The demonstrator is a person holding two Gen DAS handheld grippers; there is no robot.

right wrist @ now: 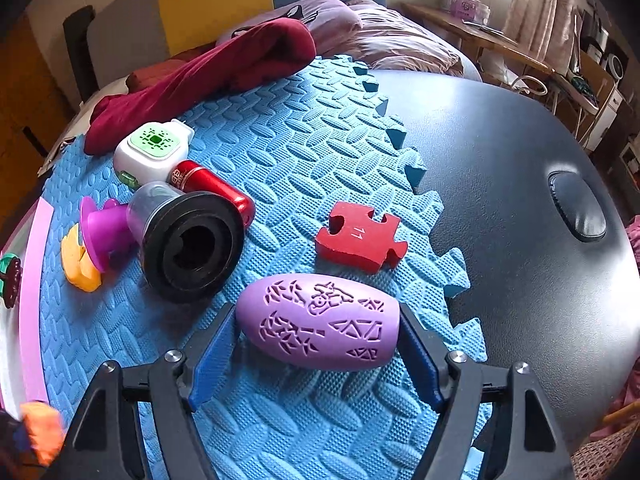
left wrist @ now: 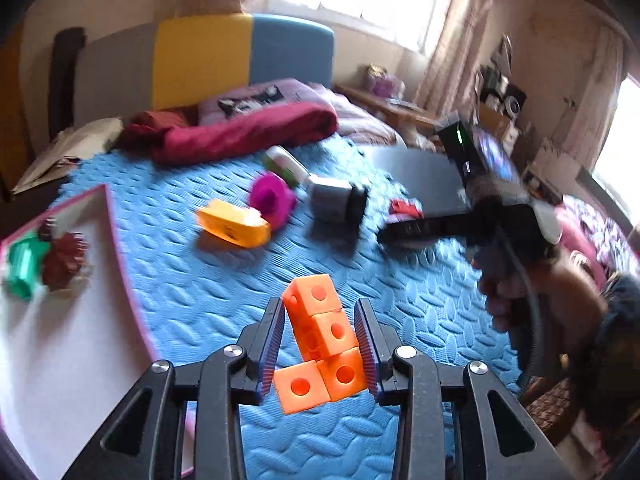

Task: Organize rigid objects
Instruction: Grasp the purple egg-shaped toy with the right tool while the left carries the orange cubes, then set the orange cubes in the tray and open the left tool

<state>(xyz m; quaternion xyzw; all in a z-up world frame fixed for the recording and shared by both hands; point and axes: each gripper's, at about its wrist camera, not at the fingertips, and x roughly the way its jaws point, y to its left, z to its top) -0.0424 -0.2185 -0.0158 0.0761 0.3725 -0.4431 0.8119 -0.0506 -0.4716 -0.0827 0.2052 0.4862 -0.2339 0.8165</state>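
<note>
Left gripper (left wrist: 320, 340) pinches the orange linked cubes (left wrist: 320, 344) at lower centre, lifted — presumably bound for the pink-rimmed tray (left wrist: 116, 240) at left — while the right gripper (right wrist: 318, 340) brackets the purple carved egg (right wrist: 318, 326) on the mat, jaws wide, apparently touching.

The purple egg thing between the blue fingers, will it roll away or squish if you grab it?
The purple egg looks rounded all over and lies on its side on the bumpy blue mat, so it would probably roll if nudged. The right gripper has a finger at each narrow end, where it might slip out. Its carved cut-outs suggest a light, hollow shell, probably stiff.
</note>
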